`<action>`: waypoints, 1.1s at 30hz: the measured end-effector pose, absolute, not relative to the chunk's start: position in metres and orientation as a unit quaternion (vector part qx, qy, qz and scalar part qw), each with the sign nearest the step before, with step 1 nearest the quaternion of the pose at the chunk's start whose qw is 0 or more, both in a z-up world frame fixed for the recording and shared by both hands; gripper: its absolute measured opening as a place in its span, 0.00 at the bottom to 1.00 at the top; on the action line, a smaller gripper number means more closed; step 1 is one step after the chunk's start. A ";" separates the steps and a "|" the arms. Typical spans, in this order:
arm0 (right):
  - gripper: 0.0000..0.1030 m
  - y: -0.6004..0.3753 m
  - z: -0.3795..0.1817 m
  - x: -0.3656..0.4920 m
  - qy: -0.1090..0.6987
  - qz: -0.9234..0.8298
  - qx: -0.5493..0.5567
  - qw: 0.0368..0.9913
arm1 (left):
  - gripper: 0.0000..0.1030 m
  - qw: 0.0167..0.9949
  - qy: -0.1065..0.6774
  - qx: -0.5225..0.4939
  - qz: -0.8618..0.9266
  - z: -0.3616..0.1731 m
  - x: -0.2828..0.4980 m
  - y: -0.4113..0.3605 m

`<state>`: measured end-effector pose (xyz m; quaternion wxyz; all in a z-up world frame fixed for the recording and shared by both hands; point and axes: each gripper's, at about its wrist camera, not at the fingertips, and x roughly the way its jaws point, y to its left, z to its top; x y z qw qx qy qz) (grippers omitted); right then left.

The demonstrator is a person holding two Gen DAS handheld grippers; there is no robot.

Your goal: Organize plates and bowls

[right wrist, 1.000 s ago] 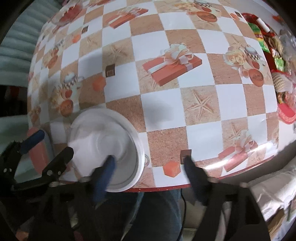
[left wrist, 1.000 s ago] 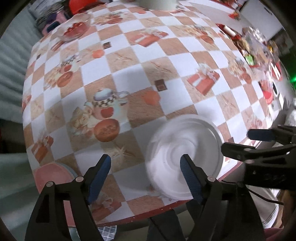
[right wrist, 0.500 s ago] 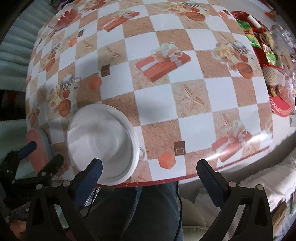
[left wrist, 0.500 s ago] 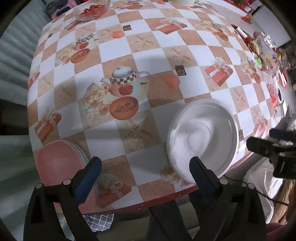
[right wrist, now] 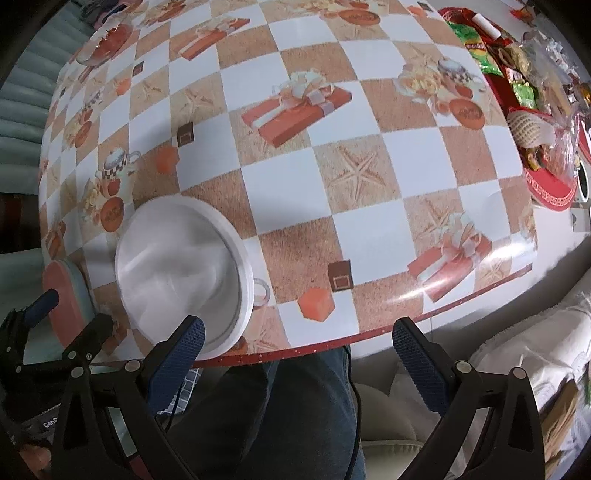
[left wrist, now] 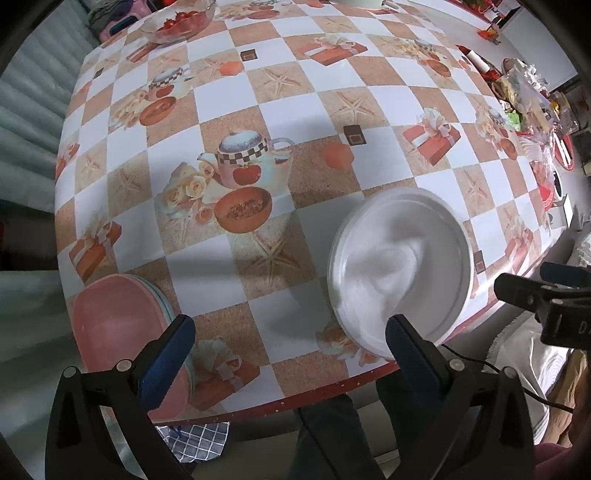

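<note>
a white plate (left wrist: pixel 400 273) with a raised rim and a shallow well is seen lying flat, face up, near the front edge of the counter (left wrist: pixel 280 92); it is round, so no long axis can be told, and its surface is blurred in both views. a stack of plates (left wrist: pixel 122 332), pink on top with pale green rims showing beneath, is set at the front left corner of the counter, well apart from the white plate. a glass bowl (left wrist: pixel 177 22) with red contents is seen at the far left end.

the left tongs (left wrist: pixel 284 343) are spread wide and nothing is held; one finger is seen over the pink stack and the other over the near rim of the white plate, though contact cannot be told. the right tongs (right wrist: pixel 299 354) are likewise spread wide and empty, held off the front edge of the counter; the left finger overlaps the white plate's near rim in the right wrist view, contact unclear. a red tray (right wrist: pixel 546 184) of wrapped snacks is seen at the right side.
</note>
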<state>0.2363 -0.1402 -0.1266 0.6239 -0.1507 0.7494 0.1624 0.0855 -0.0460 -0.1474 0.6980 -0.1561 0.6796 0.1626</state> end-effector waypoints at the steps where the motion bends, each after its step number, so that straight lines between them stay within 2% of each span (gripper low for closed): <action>1: 0.99 -0.140 -0.128 0.235 0.750 0.163 -0.150 0.623 | 1.00 0.697 0.680 -0.158 0.165 -0.148 0.085 -0.046; 33: 0.99 -0.136 -0.154 0.245 0.768 0.160 -0.164 0.598 | 1.00 0.672 0.702 -0.168 0.164 -0.178 0.094 -0.044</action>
